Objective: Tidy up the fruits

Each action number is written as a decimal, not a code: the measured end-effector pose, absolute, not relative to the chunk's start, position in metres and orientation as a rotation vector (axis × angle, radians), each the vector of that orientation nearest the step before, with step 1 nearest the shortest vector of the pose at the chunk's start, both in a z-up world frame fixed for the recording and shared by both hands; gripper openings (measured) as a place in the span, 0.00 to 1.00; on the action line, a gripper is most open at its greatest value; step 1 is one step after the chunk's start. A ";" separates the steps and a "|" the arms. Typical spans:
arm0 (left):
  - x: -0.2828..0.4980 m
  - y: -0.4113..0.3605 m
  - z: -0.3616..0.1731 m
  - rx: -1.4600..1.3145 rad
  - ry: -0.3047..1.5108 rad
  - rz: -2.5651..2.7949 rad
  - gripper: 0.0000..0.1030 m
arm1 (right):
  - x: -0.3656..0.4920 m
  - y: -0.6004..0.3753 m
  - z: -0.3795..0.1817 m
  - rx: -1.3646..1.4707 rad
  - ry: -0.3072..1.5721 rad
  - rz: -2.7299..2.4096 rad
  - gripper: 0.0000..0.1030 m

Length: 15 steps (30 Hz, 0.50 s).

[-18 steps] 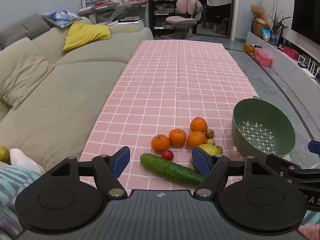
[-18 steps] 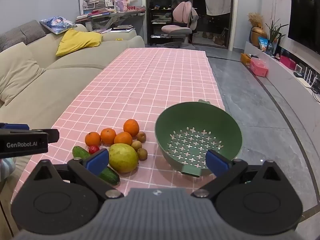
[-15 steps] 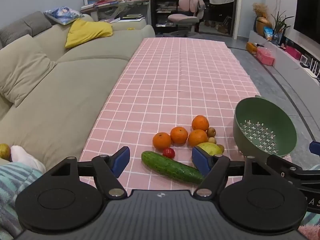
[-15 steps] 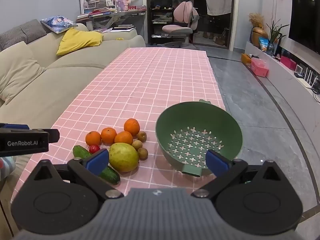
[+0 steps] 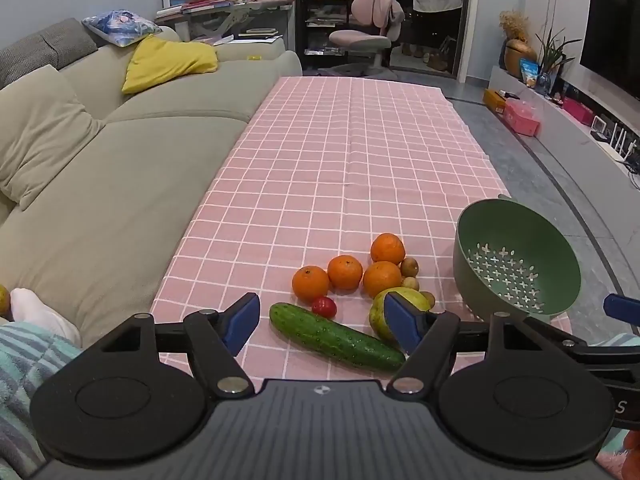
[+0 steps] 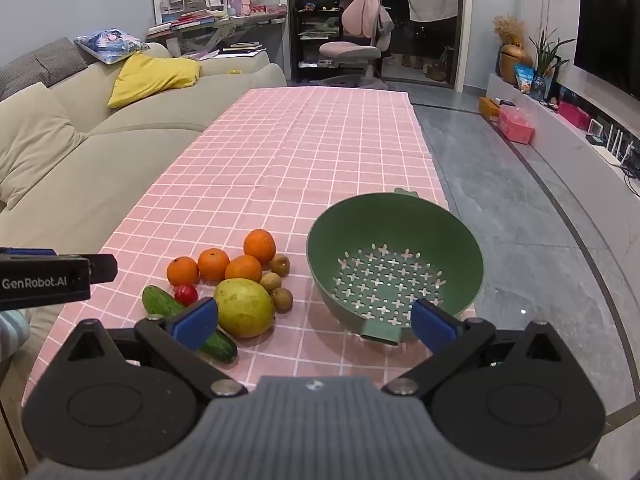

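Observation:
Fruit lies in a cluster on the pink checked tablecloth [image 5: 340, 168]: several oranges [image 5: 345, 272], a cucumber [image 5: 335, 337], a small red tomato [image 5: 324, 306], a yellow-green pear-like fruit [image 6: 244, 307] and three small brown fruits [image 6: 280, 265]. An empty green colander [image 6: 394, 264] stands to their right; it also shows in the left wrist view [image 5: 516, 264]. My left gripper [image 5: 322, 322] is open and empty, just short of the cucumber. My right gripper [image 6: 316, 320] is open and empty, in front of the pear-like fruit and the colander.
A beige sofa [image 5: 100, 168] with a yellow cushion [image 5: 168, 62] runs along the table's left side. Grey floor [image 6: 520, 208] and a low TV bench [image 6: 580, 128] lie to the right. A pink chair [image 5: 368, 36] stands beyond the table's far end.
Both grippers have shifted only slightly; the fruit sits a little higher in both views. Nothing was grasped and the jaws stay open.

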<state>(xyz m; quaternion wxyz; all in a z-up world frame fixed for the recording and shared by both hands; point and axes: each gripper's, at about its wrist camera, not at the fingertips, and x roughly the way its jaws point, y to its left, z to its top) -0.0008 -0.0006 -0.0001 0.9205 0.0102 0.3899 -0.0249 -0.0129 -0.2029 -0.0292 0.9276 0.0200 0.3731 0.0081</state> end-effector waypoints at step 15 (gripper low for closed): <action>0.000 -0.002 -0.001 0.019 0.801 -0.065 0.81 | -0.013 -0.209 -0.031 0.061 0.786 -0.003 0.96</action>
